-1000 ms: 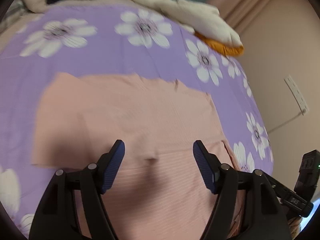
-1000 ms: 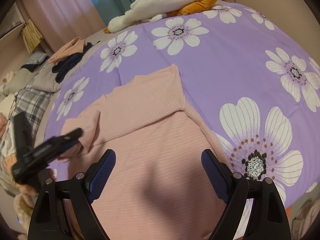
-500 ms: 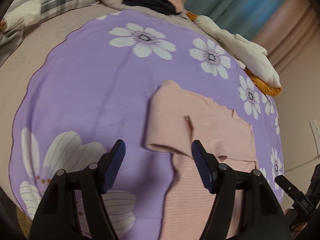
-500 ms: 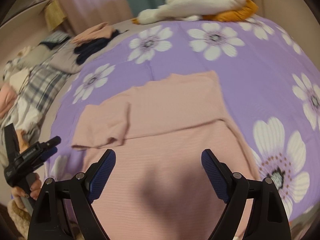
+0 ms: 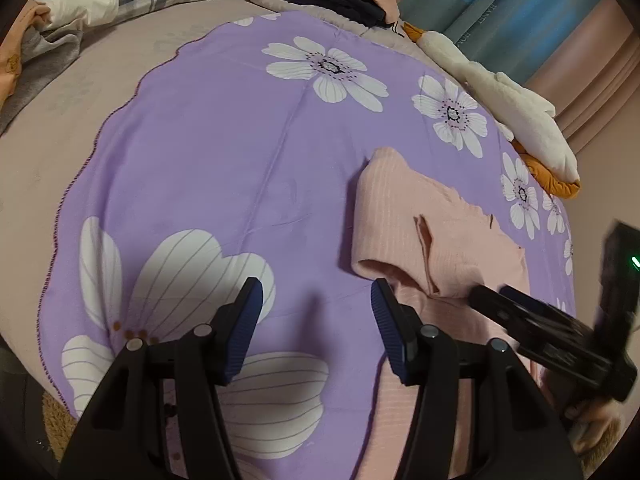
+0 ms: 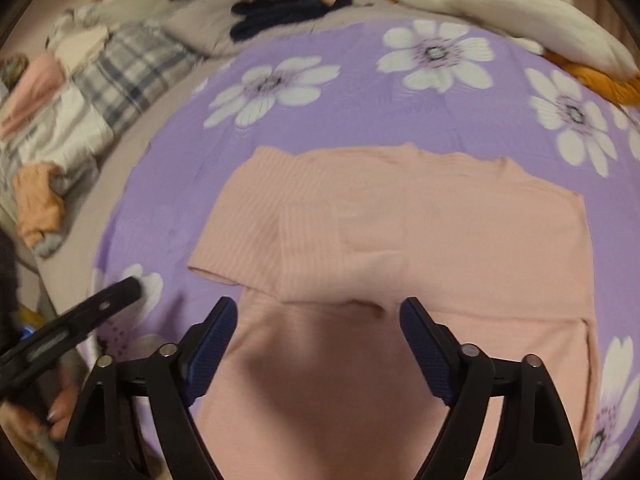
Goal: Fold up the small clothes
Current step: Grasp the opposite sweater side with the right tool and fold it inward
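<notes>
A: How far along does the folding look?

B: Partway, I'd judge. The pink top lies flat on the purple flowered blanket spread on the bed, toward the blanket's near edge, and one sleeve is already folded across the chest. The lower half hangs unfolded toward us, so the final folds are left.

A: And the cloth itself?

B: Thin, ribbed, fairly smooth (slightly rumpled at the sleeve edge).

A: Grippers?

B: The left gripper hangs spread wide over bare blanket beside the top; the right gripper is equally spread above its middle. Neither holds anything.
</notes>
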